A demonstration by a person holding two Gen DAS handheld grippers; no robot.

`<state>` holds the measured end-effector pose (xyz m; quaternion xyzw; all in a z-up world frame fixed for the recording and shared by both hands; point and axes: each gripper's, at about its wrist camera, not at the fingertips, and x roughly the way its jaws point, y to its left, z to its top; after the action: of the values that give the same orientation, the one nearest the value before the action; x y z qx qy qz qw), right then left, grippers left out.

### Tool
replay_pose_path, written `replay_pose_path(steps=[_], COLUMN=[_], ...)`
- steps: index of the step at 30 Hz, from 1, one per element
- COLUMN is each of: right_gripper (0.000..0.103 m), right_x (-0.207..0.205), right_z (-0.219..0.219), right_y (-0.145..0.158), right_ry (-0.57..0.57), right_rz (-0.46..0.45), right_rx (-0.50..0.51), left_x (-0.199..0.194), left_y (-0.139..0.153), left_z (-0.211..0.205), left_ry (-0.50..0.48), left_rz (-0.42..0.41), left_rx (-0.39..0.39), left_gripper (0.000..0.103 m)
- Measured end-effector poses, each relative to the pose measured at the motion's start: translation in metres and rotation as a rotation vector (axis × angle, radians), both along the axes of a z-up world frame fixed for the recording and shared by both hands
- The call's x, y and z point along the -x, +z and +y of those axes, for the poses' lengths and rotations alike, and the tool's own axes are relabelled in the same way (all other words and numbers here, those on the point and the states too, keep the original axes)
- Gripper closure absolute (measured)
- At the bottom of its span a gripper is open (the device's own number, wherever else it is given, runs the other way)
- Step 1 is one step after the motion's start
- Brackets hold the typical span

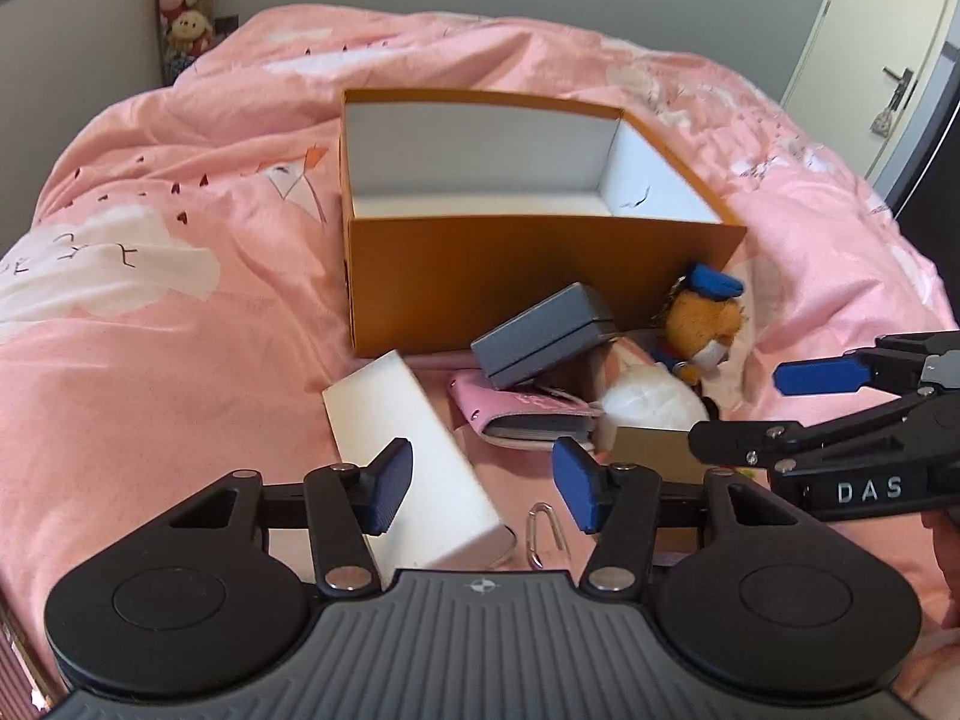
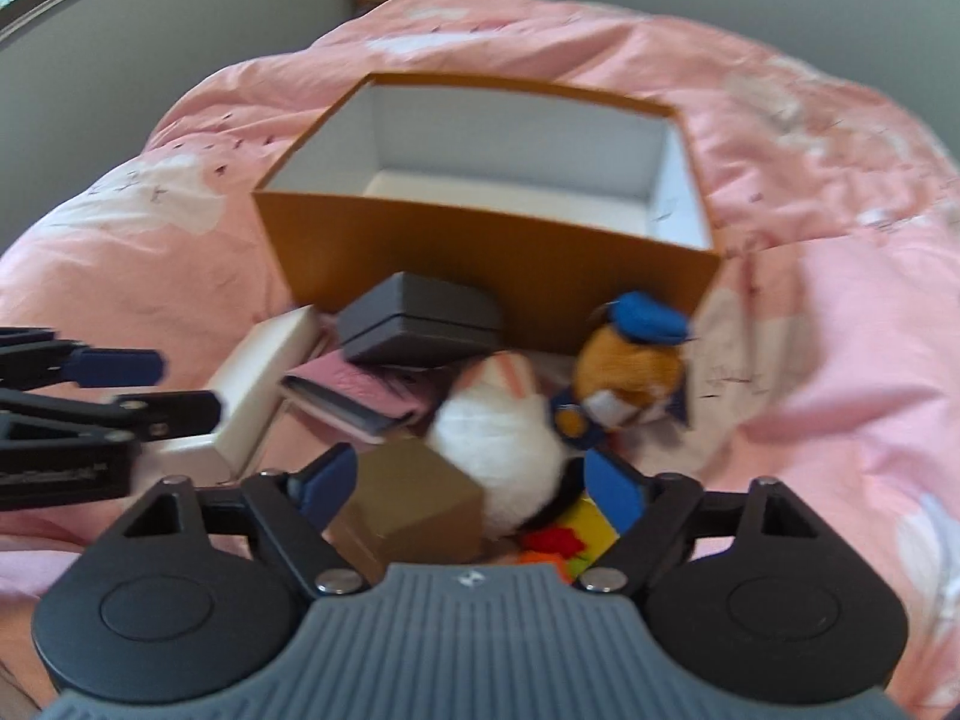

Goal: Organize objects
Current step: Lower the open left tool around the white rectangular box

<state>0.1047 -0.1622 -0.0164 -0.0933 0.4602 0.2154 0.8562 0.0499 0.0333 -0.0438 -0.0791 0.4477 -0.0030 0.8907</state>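
Note:
An open orange box (image 1: 510, 282) (image 2: 480, 264) with a white inside stands on the bed. In front of it lie a grey case (image 1: 540, 330) (image 2: 420, 324), a pink wallet (image 1: 516, 408) (image 2: 360, 390), a long white box (image 1: 408, 438) (image 2: 264, 372), a capped orange plush (image 1: 702, 324) (image 2: 630, 372), a white plush (image 1: 648, 402) (image 2: 498, 438) and a brown box (image 1: 654, 450) (image 2: 414, 504). My left gripper (image 1: 483, 483) (image 2: 186, 387) is open over the white box's near end. My right gripper (image 2: 471, 489) (image 1: 735, 411) is open around the brown box and white plush.
A rumpled pink duvet (image 1: 180, 300) covers the whole bed. A wire clip (image 1: 543, 534) lies near the white box. A red and yellow item (image 2: 576, 534) shows under the white plush. Plush toys (image 1: 183, 0) hang in the far corner; a door (image 1: 900, 90) stands at the right.

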Motion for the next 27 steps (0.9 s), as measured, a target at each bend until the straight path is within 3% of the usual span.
replay_pose_path(steps=[3, 11, 22, 24, 27], right_gripper=[0.028, 0.029, 0.022, 0.022, 0.022], right_x=[-0.011, -0.034, -0.048, -0.048, -0.048], right_z=[0.009, 0.018, 0.019, 0.018, 0.015], right_y=[-0.008, -0.022, -0.034, -0.034, -0.032], right_ry=[0.03, 0.046, 0.025, 0.02, 0.01], right_rz=[0.029, 0.046, 0.104, 0.104, 0.1], right_rx=[0.005, 0.036, 0.015, 0.014, 0.012], left_x=[-0.013, -0.042, -0.055, -0.054, -0.051], left_y=[-0.008, -0.032, -0.049, -0.047, -0.041], left_z=[-0.001, -0.007, -0.013, -0.012, -0.012], left_ry=[-0.004, -0.011, -0.032, -0.038, -0.055], left_rz=[0.046, 0.166, 0.217, 0.215, 0.21], left_rx=[-0.002, -0.049, -0.18, -0.176, -0.189], left_gripper=[0.041, 0.041, 0.034, 0.047, 0.058])
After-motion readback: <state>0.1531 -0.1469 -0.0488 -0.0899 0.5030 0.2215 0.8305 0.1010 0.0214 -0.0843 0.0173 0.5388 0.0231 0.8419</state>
